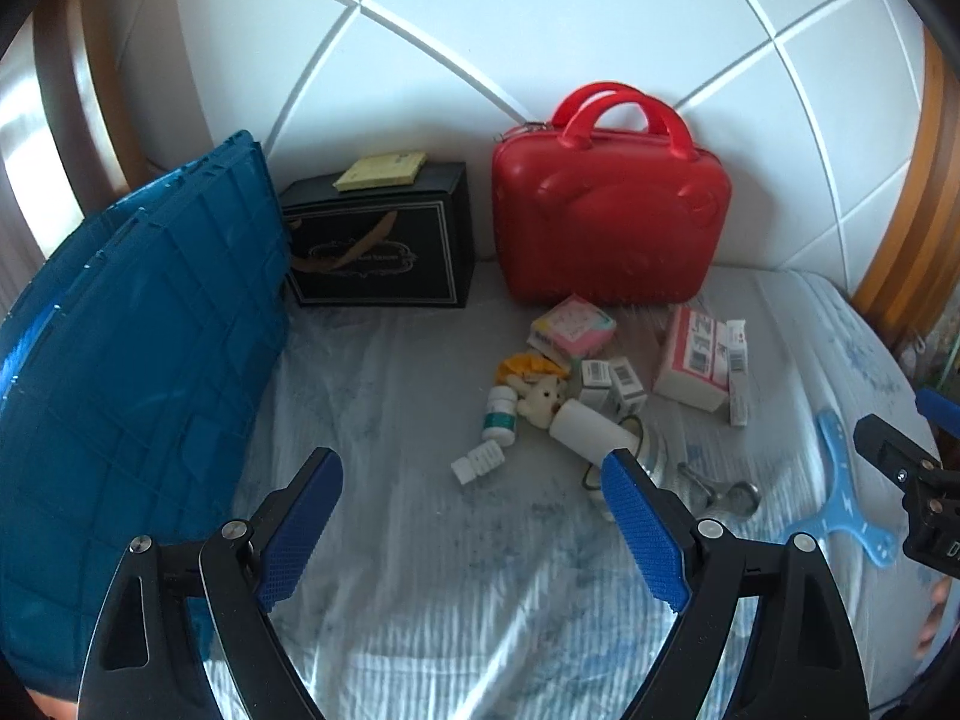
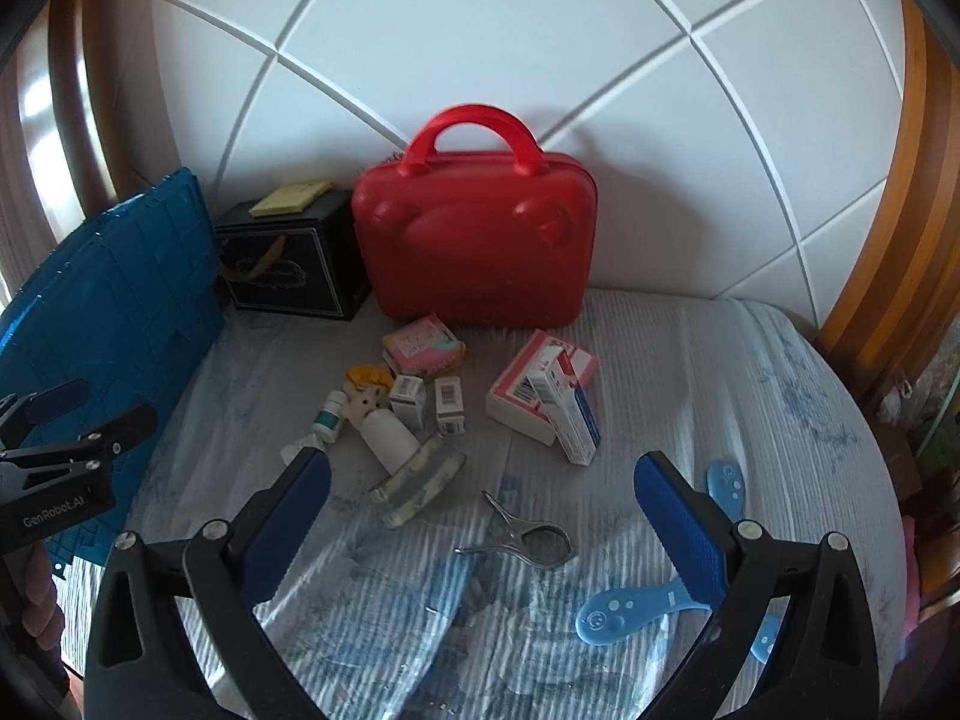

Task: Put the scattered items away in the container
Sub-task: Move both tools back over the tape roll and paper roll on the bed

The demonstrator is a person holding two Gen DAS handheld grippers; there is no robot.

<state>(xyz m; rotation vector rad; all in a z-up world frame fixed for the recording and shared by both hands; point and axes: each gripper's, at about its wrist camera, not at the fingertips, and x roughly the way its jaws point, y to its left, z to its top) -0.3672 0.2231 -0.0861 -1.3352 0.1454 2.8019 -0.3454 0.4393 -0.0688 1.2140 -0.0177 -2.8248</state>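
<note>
A bed [image 2: 690, 360] with a pale blue-and-white striped sheet fills the room's near side, and a white padded headboard [image 2: 480, 30] with crossing seams stands at the far end, framed by curved wooden posts. Against the headboard a red hard-shell case [image 2: 474, 246] stands upright and shut, handles up. Left of it sits a black box [image 2: 288, 264] with a yellow notepad [image 2: 291, 198] on top, and further left a blue ribbed crate [image 1: 132, 312] leans on its side.

The scattered things lie in a loose heap just in front of the red case: a pink soap-like packet [image 2: 423, 345], two small barcoded cartons [image 2: 429, 399], a white bottle [image 2: 390, 432], a teal-labelled vial [image 2: 329, 414], a small plush toy [image 2: 366, 399], red-and-white medicine boxes [image 2: 540, 390] and a metal clip [image 2: 528, 534].

The left gripper [image 1: 474, 516] hovers with its jaws spread wide and empty, the heap just beyond its fingertips. The right gripper [image 2: 480, 510] is likewise parted and empty, the clip lying between its fingers, a blue boomerang toy [image 2: 636, 606] beside its right finger.

"GenRobot.AI" is readable on the left gripper's body; the box lettering is too blurred to read.
</note>
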